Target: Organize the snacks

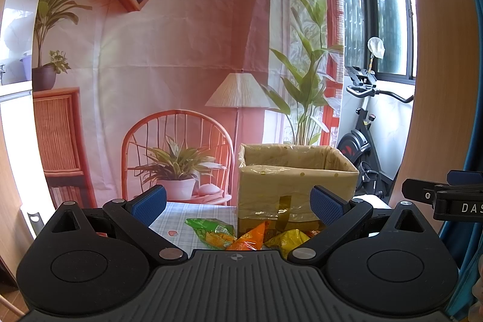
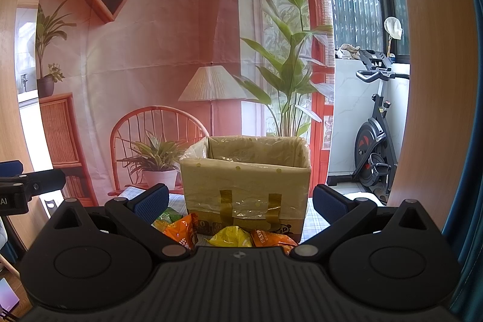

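An open cardboard box [image 1: 295,186] lined with clear plastic stands on the checked tablecloth [image 1: 178,219]; it also shows in the right wrist view [image 2: 247,186]. Snack bags lie in front of it: a green bag [image 1: 211,233], an orange bag [image 1: 250,239] and a yellow bag [image 1: 288,240]. The right wrist view shows the green bag [image 2: 166,218], an orange bag [image 2: 181,233], the yellow bag [image 2: 231,237] and another orange bag [image 2: 271,239]. My left gripper [image 1: 238,202] is open and empty above the bags. My right gripper [image 2: 240,201] is open and empty, facing the box.
A printed room backdrop [image 1: 181,65] hangs behind the table. An exercise bike [image 1: 365,138] stands at the right by the window. The right gripper's body [image 1: 446,198] shows at the left view's right edge; the left gripper's body [image 2: 24,189] at the right view's left edge.
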Action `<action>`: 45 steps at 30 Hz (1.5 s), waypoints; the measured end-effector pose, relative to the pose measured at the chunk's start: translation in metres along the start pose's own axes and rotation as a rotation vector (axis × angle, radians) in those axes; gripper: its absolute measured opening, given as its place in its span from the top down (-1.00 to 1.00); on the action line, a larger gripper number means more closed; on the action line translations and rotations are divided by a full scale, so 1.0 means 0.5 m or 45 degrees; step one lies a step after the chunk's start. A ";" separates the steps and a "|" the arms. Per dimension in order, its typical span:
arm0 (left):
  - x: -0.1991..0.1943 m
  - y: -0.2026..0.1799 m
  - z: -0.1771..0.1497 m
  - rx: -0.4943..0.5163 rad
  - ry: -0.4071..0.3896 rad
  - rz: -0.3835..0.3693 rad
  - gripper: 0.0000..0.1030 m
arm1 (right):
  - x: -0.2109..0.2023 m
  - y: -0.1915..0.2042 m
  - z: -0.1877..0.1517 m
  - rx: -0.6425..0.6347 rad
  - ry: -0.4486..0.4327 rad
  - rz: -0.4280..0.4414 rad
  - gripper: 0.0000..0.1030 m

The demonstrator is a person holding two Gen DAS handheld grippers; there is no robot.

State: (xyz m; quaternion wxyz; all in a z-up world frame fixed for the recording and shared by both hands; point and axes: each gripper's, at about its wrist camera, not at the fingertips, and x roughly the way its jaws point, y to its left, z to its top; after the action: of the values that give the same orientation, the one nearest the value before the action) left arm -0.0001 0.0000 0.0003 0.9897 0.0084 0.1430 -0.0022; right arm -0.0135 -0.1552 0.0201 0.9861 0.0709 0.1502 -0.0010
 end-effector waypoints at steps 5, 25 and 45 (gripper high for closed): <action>0.002 0.005 0.000 -0.002 0.009 0.000 -0.98 | 0.003 -0.001 -0.001 0.005 0.003 -0.004 -1.00; 0.197 0.065 0.028 0.074 -0.061 0.187 -0.97 | 0.250 0.019 -0.015 -0.054 -0.062 0.208 -1.00; 0.392 0.059 -0.237 -0.085 0.492 -0.130 -0.68 | 0.413 -0.018 -0.286 0.023 0.393 0.314 -1.00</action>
State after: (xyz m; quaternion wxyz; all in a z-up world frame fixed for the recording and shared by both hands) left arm 0.1545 0.0313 -0.1681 0.9422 -0.0315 0.3305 -0.0460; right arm 0.1410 -0.1403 -0.1775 0.9434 0.0970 0.2896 0.1295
